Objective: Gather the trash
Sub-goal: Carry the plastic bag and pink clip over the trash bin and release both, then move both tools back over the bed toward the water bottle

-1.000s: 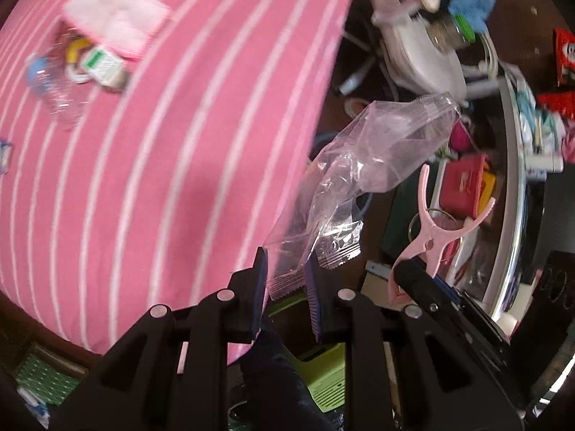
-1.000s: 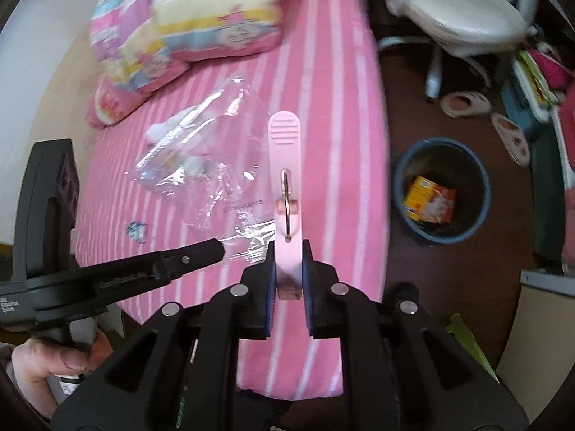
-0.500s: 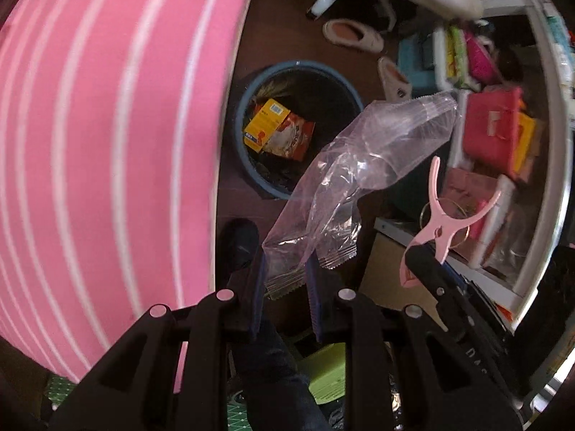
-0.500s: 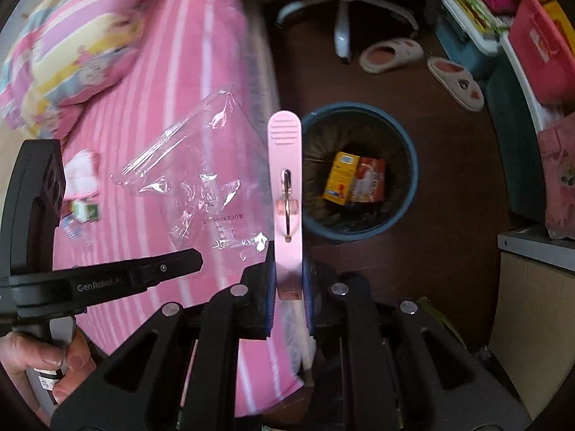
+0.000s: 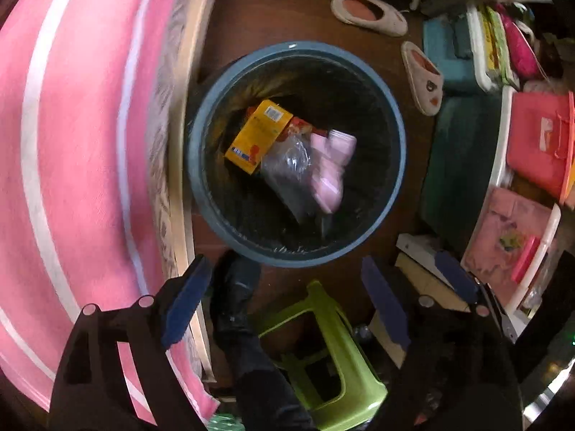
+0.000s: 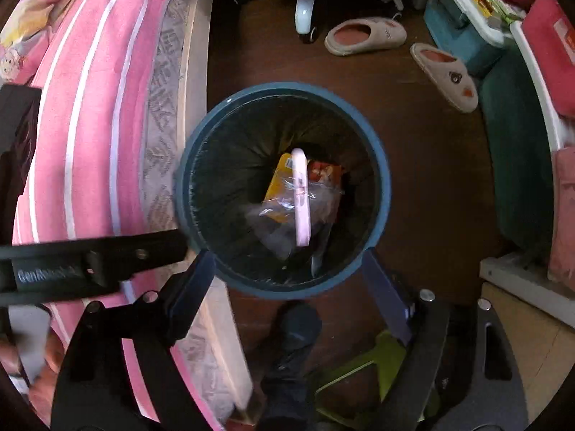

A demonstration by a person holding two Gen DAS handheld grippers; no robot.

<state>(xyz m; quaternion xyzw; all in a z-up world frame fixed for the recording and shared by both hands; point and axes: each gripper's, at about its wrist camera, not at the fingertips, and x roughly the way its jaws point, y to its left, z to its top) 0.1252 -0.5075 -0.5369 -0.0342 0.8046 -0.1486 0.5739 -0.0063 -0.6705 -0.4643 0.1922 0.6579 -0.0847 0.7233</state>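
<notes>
Bin (image 5: 390, 115) holds plastic bag (image 5: 287, 168), pink clip (image 5: 329, 168), yellow box (image 5: 257, 134); both fingers spread, empty.

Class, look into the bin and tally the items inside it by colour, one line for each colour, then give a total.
Inside the bin:
Yellow: 1, the box
Red: 1, the wrapper
Clear: 1, the plastic bag
Pink: 1, the clip
Total: 4
</notes>
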